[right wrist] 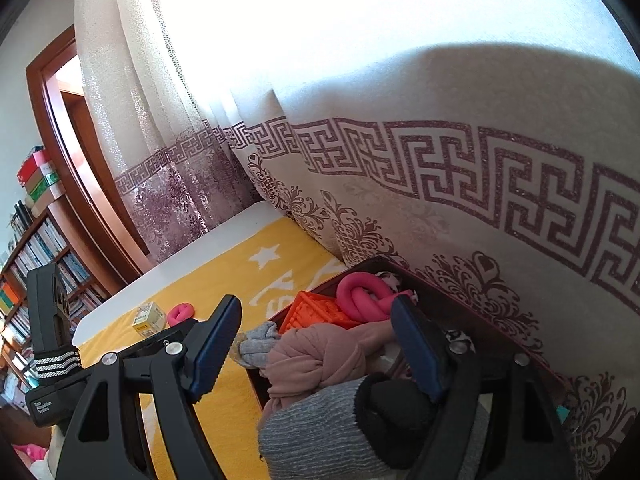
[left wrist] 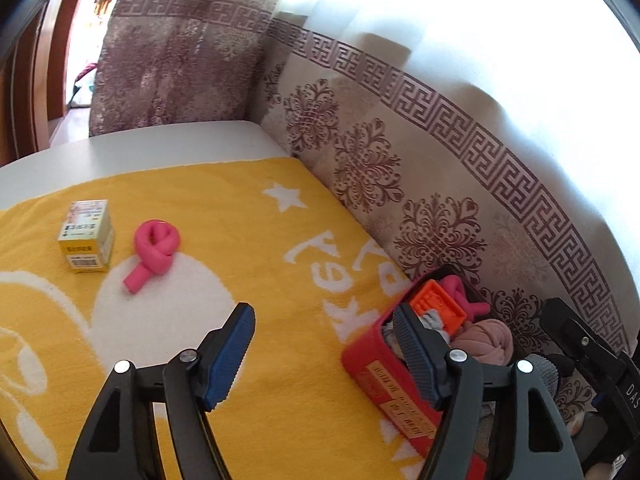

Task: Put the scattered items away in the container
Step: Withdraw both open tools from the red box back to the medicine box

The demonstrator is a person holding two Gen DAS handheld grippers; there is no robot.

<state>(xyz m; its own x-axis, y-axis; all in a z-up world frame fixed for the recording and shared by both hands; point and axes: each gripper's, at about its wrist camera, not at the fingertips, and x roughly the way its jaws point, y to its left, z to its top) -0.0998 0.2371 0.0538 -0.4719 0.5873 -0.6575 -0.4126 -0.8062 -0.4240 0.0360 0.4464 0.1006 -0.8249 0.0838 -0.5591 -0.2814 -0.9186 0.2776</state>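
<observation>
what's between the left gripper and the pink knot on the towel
Nothing visible: only bare yellow towel lies between the open left gripper and the pink knot. The small yellow box sits beside the knot, off that line.

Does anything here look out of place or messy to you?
Yes. A knotted pink foam tube and a small yellow cardboard box lie loose on the yellow towel, apart from the red box, where similar items are already piled.

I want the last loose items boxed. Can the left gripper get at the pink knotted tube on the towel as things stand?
Probably yes. The left gripper is open and empty, and only bare yellow towel lies between it and the pink knotted tube. The small yellow box stands beside the tube, apart from it.
</observation>
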